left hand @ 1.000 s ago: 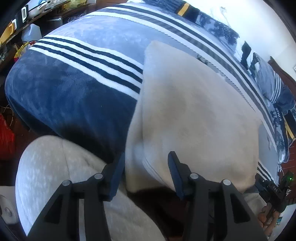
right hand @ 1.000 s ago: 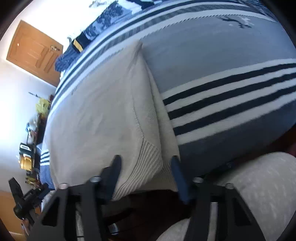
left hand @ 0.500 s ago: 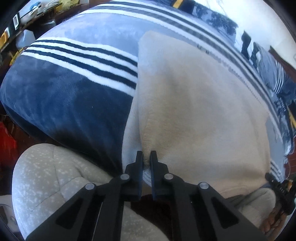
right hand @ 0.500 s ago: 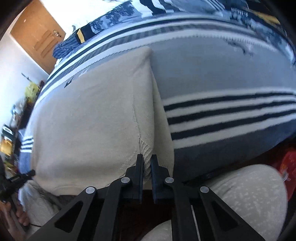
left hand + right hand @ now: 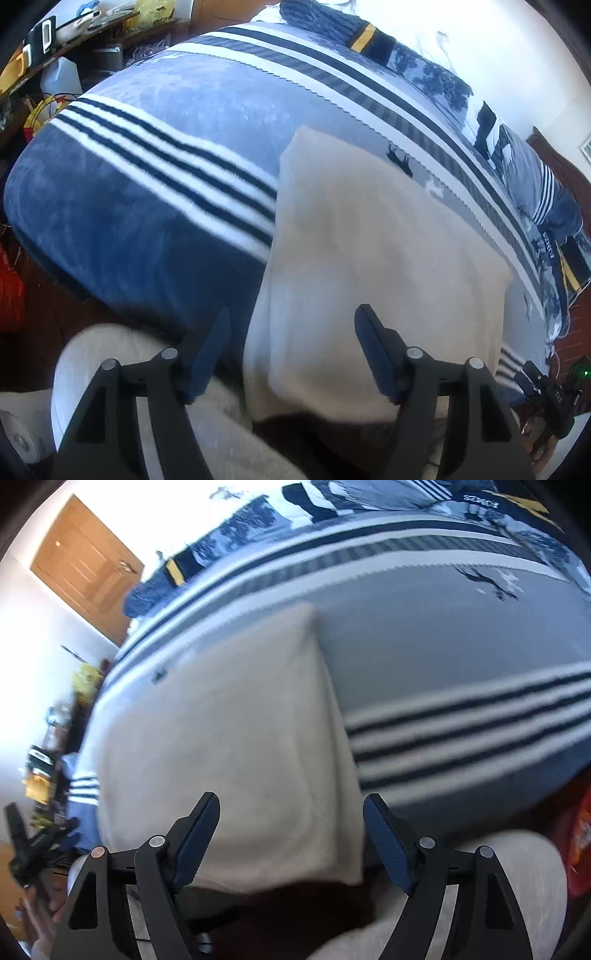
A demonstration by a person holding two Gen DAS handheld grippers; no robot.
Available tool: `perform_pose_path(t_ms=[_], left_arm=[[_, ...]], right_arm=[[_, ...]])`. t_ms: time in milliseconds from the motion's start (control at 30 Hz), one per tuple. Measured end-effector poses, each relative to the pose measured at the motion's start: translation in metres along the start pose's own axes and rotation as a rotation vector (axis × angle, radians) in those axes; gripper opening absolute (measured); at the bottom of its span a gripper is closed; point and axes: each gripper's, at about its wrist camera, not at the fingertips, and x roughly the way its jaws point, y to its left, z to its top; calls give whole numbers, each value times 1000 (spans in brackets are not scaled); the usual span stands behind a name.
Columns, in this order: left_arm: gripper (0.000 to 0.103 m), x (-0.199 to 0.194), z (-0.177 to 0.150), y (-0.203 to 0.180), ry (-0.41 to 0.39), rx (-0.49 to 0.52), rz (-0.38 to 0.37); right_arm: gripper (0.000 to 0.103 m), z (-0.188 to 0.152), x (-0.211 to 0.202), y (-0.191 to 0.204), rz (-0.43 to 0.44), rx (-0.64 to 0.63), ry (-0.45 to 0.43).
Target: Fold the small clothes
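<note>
A cream knitted garment (image 5: 369, 240) lies folded flat on a blue, grey and white striped blanket (image 5: 129, 221), its near edge hanging over the bed's front. My left gripper (image 5: 291, 317) hovers over the garment's near left corner with its jaws opening. The cloth lies below and between the fingers, and no pad presses on it. In the right wrist view the same garment (image 5: 229, 731) spreads across the blanket (image 5: 443, 646). My right gripper (image 5: 291, 801) hangs over the near right corner, its jaws opening too, and it grips nothing.
The person's knees in light speckled trousers (image 5: 92, 369) (image 5: 517, 867) sit just below the grippers. Dark patterned bedding (image 5: 535, 192) is piled along the bed's far side. A cluttered shelf (image 5: 55, 44) stands at the left. A wooden door (image 5: 85, 565) is beyond the bed.
Both grippers closed on the garment's near corners half a second ago and have now opened wide and let go. Both have lifted slightly away from the cloth.
</note>
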Motion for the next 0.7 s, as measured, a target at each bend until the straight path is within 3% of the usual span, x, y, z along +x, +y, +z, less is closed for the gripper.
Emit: perform_pose_path(t_ms=[67,233,433,600,700], left_arm=[[70,5,15,1,6,-5,-9],[72,48,62,-3,28,-43,-32],[72,102,108,3,84,-88,-45],[72,130,134,-4,110,-78,-99],[72,140,143,-12,115,-61,-150]], right_arm=[[84,14,3,3,57,0,5],[84,55,28,2,99,23,31],[84,114,86,-17,109,89,94],[83,155,130,-35,88,105,148],[79,168,149,-36,121,96,163]])
